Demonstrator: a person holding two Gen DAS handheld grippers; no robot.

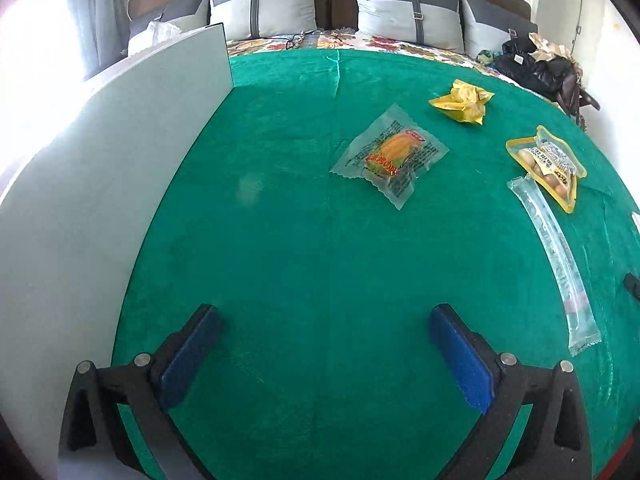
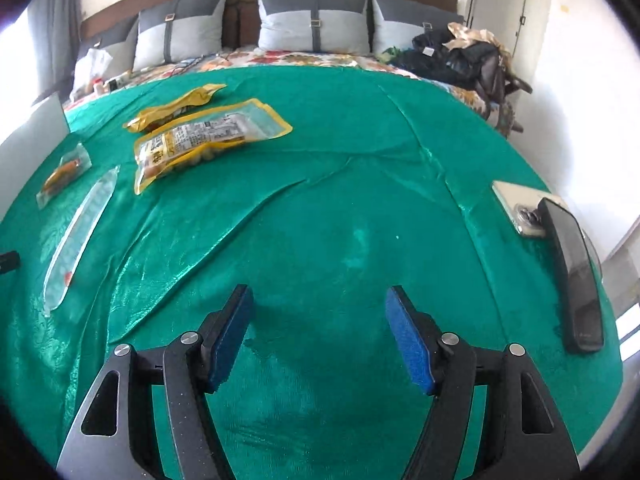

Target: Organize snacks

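On the green-covered table, to the far right of the left hand-held gripper, spread wide and empty like the right hand-held gripper, lies the clear corn snack packet, probably light, crinkly, slippery, best pinched at a sealed edge

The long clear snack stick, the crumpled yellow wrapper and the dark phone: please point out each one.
long clear snack stick (image 1: 556, 256), left wrist view, middle of its length.
crumpled yellow wrapper (image 1: 462, 101), left wrist view, centre of the crumple.
dark phone (image 2: 576, 276), right wrist view, middle of its screen.
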